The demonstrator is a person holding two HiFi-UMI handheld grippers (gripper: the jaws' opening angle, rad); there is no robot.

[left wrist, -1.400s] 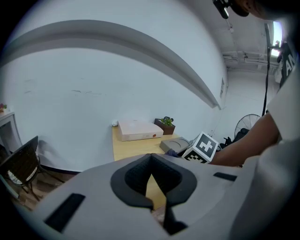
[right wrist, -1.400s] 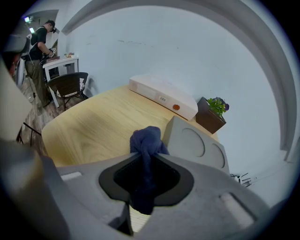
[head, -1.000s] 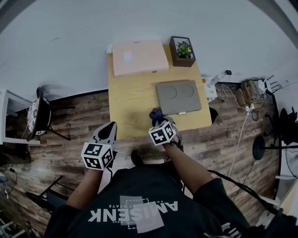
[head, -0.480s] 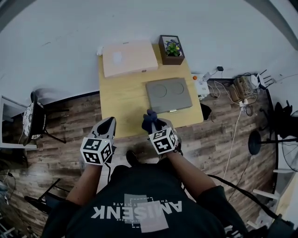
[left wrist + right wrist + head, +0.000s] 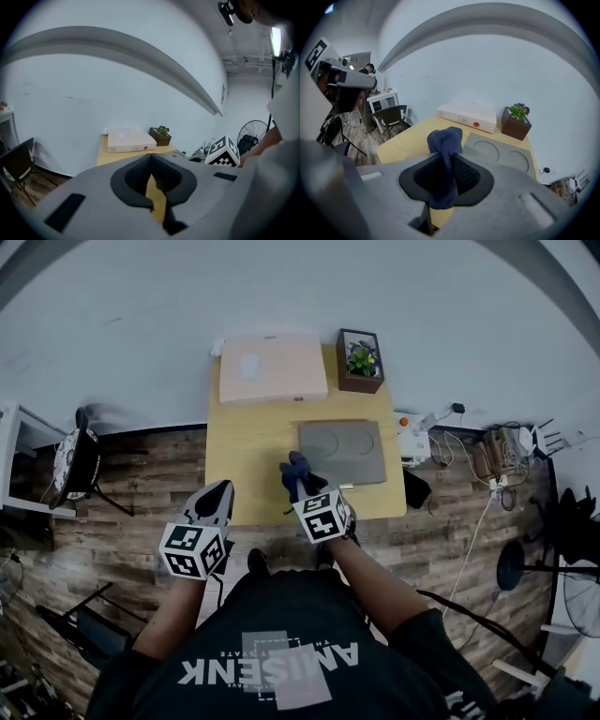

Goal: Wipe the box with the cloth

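Dark blue cloth (image 5: 446, 138): bunched, clamped in right gripper (image 5: 446, 161), just beside the box. Grey box (image 5: 343, 452): flat on table, two round recesses on top.

The cloth (image 5: 446, 140) hides the grey box's (image 5: 501, 157) near-left corner.

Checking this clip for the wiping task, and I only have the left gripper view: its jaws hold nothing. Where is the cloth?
Observer: The right gripper is shut on a dark blue cloth that bunches out past its jaws.
Operator: Is it over a box?
Observer: Head view: the cloth is at the near left corner of the flat grey box, not across its top.
Operator: Anything on that box?
Observer: Right gripper view shows two round recesses in its top, nothing lying on it.
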